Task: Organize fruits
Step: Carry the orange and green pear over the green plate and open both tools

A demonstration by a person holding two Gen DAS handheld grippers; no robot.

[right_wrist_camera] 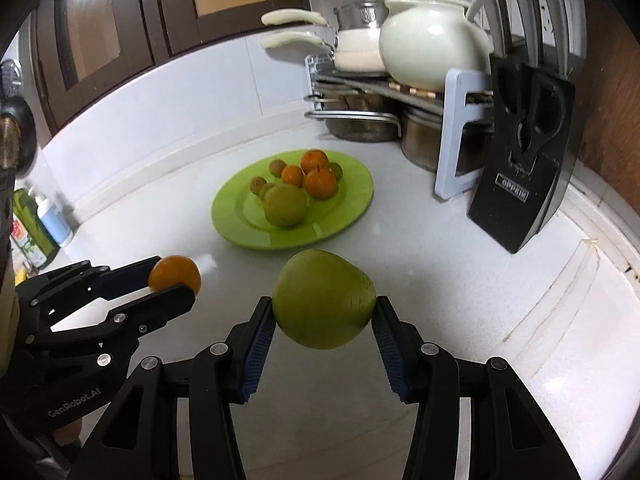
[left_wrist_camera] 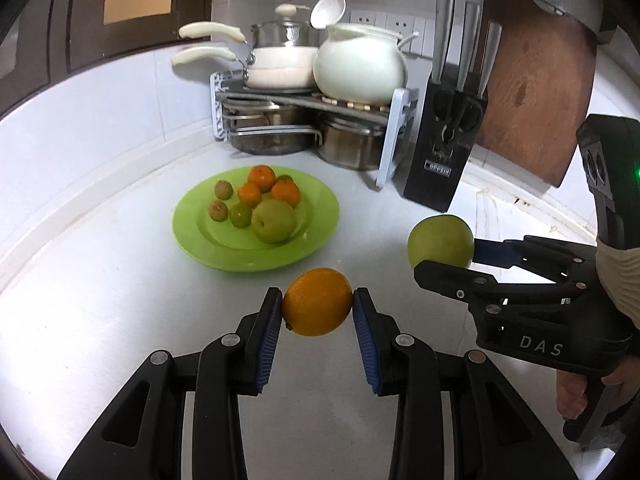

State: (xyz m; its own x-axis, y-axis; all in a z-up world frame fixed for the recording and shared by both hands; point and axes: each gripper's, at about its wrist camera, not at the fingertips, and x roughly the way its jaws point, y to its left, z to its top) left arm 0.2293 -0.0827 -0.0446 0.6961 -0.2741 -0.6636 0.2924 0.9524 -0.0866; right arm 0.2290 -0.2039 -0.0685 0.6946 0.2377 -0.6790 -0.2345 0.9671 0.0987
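Right gripper point(right_wrist_camera: 324, 312): blue pads clamp a green apple point(right_wrist_camera: 324, 298) clear of the counter point(right_wrist_camera: 440, 280).
Left gripper point(right_wrist_camera: 176, 280): at 9 o'clock, closed on an orange point(right_wrist_camera: 175, 273).
Plate point(right_wrist_camera: 352, 208): green, at 12 o'clock from the apple, holding oranges and green fruit.
Knife block point(right_wrist_camera: 520, 184): at 2 o'clock, beside the pot rack point(right_wrist_camera: 456, 136).

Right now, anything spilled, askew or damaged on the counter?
Nothing stands out. The orange sits in the left gripper and the green apple in the right gripper, both clear of the counter. The remaining fruit sits on the green plate. No spills.
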